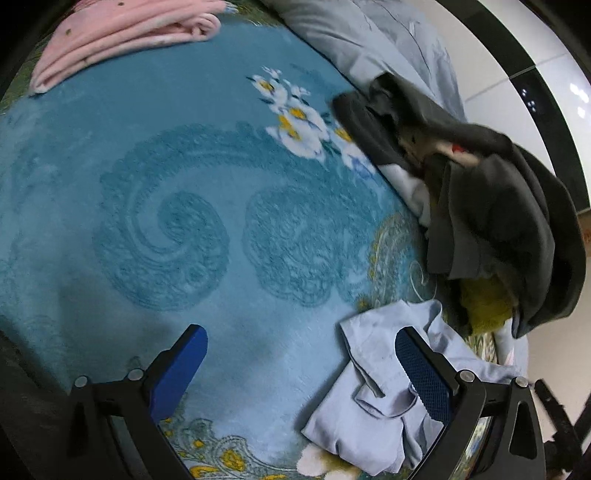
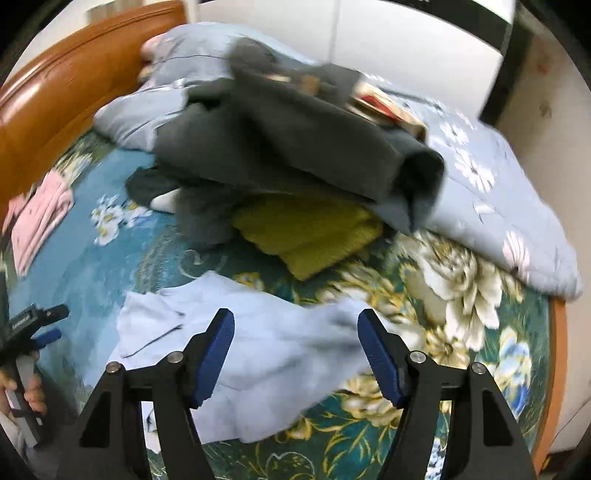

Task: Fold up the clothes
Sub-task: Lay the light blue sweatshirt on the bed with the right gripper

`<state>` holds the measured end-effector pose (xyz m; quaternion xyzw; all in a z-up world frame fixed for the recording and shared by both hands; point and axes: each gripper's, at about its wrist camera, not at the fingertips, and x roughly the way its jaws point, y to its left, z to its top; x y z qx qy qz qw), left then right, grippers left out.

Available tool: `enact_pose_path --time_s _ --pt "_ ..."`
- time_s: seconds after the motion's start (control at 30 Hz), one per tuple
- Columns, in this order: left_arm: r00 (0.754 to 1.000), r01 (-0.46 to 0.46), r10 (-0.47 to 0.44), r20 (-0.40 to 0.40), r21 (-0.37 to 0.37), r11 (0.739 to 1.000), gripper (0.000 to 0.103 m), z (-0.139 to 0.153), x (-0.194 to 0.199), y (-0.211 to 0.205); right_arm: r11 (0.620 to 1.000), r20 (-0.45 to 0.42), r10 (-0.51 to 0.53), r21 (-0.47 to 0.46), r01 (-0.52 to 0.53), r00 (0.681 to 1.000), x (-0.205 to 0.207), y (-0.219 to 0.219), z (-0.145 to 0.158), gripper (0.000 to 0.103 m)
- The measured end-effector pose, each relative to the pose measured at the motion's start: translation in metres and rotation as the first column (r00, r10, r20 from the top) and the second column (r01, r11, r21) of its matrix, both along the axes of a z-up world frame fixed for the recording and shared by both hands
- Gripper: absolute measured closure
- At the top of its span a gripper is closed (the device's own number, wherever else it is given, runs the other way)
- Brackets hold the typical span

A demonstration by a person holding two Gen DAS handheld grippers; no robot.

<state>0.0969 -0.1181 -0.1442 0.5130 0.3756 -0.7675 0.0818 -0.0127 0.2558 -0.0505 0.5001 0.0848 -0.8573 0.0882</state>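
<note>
light blue shirt point(image 2: 266, 354) crumpled on bed point(image 2: 461, 424), lies btwn my R jaws, lower centre | long axis runs frame L-R | R gripper point(image 2: 295, 354) nearer, jaws apart | L gripper point(image 1: 299, 354) jaws apart, shirt at its lower right

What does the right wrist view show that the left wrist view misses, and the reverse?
Only the right wrist view shows the wooden headboard, the floral quilt, the left claw seen from outside with a hand on its handle, and the right claw, open above the light blue shirt. Only the left wrist view shows the embossed swirl in the teal blanket and a glossy white surface beyond the bed. Both share the light blue shirt, dark grey garment, yellow-green garment and folded pink garment. The left claw is open.
</note>
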Motion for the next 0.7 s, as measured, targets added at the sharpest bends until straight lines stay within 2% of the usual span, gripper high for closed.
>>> enact_pose_path --time_s 0.1,0.2,0.27,0.37,0.4,0.43,0.5,0.53,0.6,0.7 --pt "1.000 0.013 -0.013 -0.008 0.013 1.000 0.000 -0.003 0.000 0.002 0.991 0.082 0.116 -0.077 -0.110 0.990 0.002 -0.035 -0.026 0.033" --pt "1.000 0.004 -0.003 -0.019 0.036 0.999 0.000 -0.004 0.003 -0.003 0.977 0.154 0.197 0.053 -0.207 0.968 -0.005 -0.078 -0.081 0.034" --pt "0.999 -0.014 0.015 -0.028 0.040 0.999 0.000 -0.004 0.006 -0.006 0.976 0.162 0.171 0.109 -0.190 0.972 -0.011 -0.087 -0.100 0.034" --pt "0.998 -0.039 0.042 -0.045 0.061 0.997 0.000 -0.005 0.008 -0.011 0.982 0.124 0.107 0.141 -0.125 0.986 -0.018 -0.079 -0.102 0.036" --pt "0.998 -0.043 0.046 -0.047 0.066 0.997 0.000 -0.006 0.007 -0.012 0.983 0.106 0.087 0.155 -0.102 0.991 -0.020 -0.075 -0.100 0.041" --pt "0.998 -0.040 0.043 -0.046 0.066 0.997 0.000 -0.006 0.006 -0.010 0.983 0.119 0.076 0.159 -0.095 0.990 -0.023 -0.071 -0.102 0.052" --pt "0.999 -0.015 0.018 -0.043 0.055 0.998 0.000 -0.006 0.002 -0.005 0.990 0.191 0.051 0.117 -0.074 0.980 -0.028 -0.067 -0.106 0.069" --pt "0.999 0.002 0.000 -0.042 0.047 0.999 0.000 -0.006 0.000 -0.001 0.995 0.228 0.034 0.083 -0.054 0.973 -0.030 -0.064 -0.108 0.069" --pt "0.998 0.039 -0.037 -0.049 0.028 0.999 0.000 -0.003 -0.003 0.006 1.000 0.219 0.019 0.011 -0.022 0.976 -0.026 -0.064 -0.102 0.069" --pt "0.996 0.070 -0.069 -0.054 0.021 0.997 0.000 -0.001 -0.007 0.015 0.997 0.227 0.056 0.033 -0.065 0.972 -0.022 -0.076 -0.108 0.072"
